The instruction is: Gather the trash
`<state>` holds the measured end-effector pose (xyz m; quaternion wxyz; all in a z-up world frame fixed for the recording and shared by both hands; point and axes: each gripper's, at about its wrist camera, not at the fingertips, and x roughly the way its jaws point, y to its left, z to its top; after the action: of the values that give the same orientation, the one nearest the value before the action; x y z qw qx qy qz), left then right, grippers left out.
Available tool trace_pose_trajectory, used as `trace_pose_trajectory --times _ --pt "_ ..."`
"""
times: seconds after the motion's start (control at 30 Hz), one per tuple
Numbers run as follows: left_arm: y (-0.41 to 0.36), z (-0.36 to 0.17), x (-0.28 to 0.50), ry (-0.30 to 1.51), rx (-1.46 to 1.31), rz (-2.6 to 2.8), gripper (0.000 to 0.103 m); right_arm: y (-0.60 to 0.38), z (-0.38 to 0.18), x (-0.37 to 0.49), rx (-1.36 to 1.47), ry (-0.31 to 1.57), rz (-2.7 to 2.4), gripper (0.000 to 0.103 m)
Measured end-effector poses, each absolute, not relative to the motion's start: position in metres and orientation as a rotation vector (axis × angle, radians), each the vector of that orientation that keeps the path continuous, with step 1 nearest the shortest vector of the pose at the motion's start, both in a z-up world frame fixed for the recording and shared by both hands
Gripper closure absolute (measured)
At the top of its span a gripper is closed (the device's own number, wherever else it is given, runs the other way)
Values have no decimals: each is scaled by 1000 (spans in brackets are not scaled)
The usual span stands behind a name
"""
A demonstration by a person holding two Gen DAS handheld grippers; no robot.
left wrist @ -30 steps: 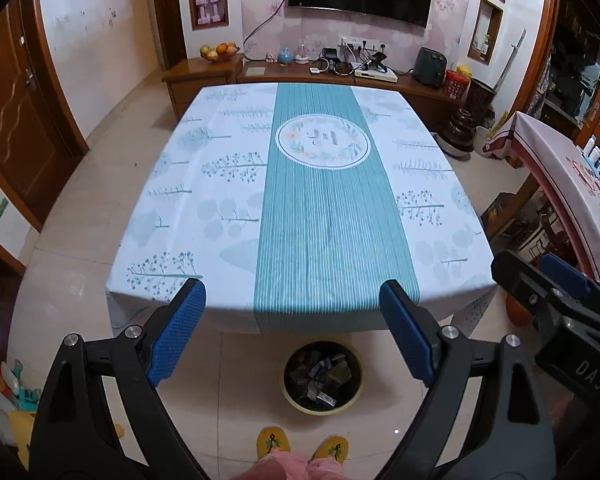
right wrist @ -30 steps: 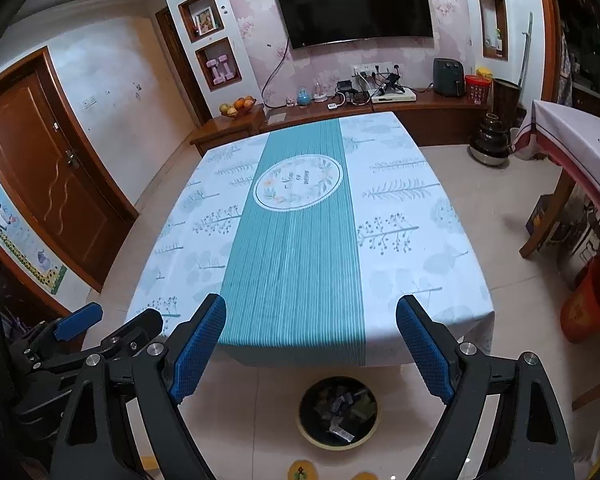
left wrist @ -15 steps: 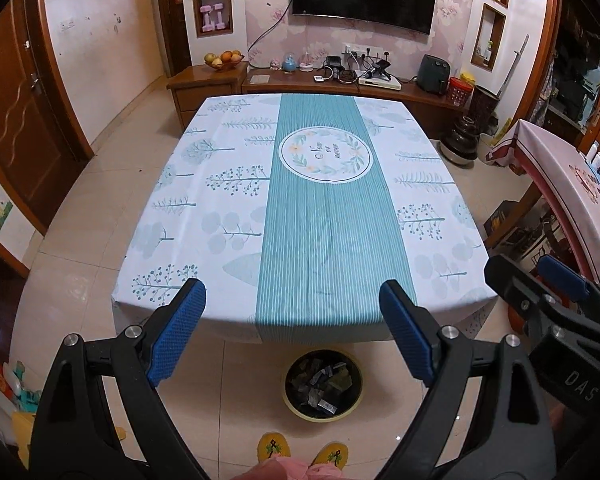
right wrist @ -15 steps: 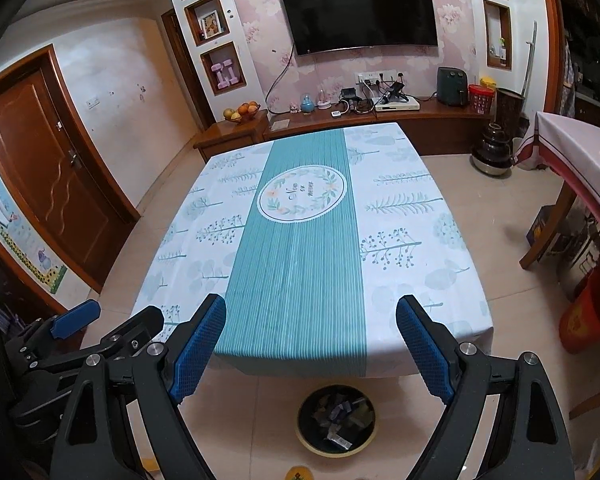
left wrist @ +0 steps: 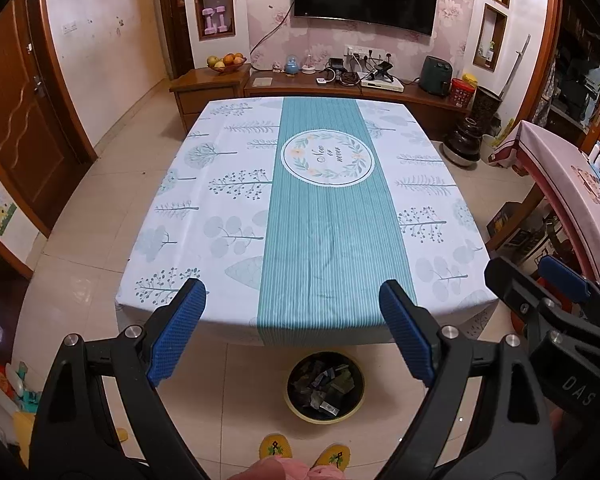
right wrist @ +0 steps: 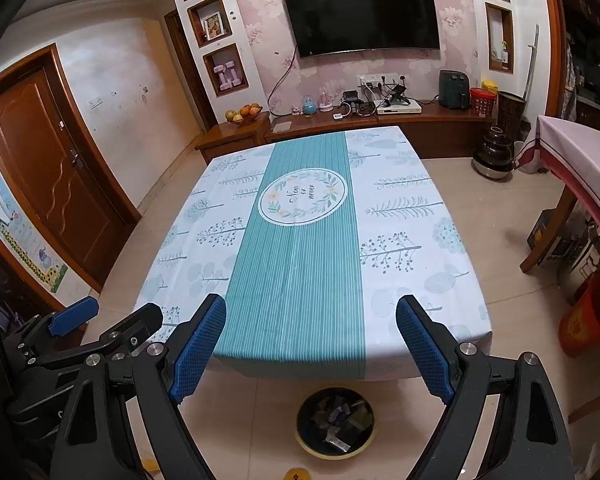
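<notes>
Trash sits in round bin (left wrist: pixel 325 389) on floor, just below near edge of tabletop (left wrist: pixel 236 216); cloth looks bare. Left hand-held gripper (left wrist: pixel 292 334) spread, empty; right hand-held gripper (right wrist: pixel 311 347) spread, empty. Risk: reaching low could knock bin over, spilling trash; overhanging cloth could snag jaw.

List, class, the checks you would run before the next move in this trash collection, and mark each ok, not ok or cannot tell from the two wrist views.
1. Left gripper empty, jaws open: ok.
2. Right gripper empty, jaws open: ok.
3. Trash bin in view on the floor in front of the table's near edge, trash inside: ok.
4. Tablecloth free of visible litter: ok.
5. Trash on the floor around the table: none seen; under the table cannot tell.
6. The two grippers apart, not touching: ok.
</notes>
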<state>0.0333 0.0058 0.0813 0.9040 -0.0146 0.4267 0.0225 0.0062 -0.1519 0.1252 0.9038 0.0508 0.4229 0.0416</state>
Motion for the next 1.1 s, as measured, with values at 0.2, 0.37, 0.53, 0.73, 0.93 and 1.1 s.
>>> trace_pose_trajectory --times 0.2,0.37,0.53,0.73,0.93,1.1 --pt "7 82 34 885 -31 44 16 -150 125 5 107 874 80 15" --pt "8 82 36 889 -38 41 17 -150 126 6 107 872 80 15" --pt "9 83 37 889 -38 44 17 -152 128 7 107 871 82 15" --pt "8 83 38 888 -37 45 17 -153 128 7 105 868 85 15" --pt "9 84 40 888 -34 47 17 -153 129 7 105 866 85 15" --pt "8 83 40 888 -32 43 17 -154 131 7 104 865 85 15"
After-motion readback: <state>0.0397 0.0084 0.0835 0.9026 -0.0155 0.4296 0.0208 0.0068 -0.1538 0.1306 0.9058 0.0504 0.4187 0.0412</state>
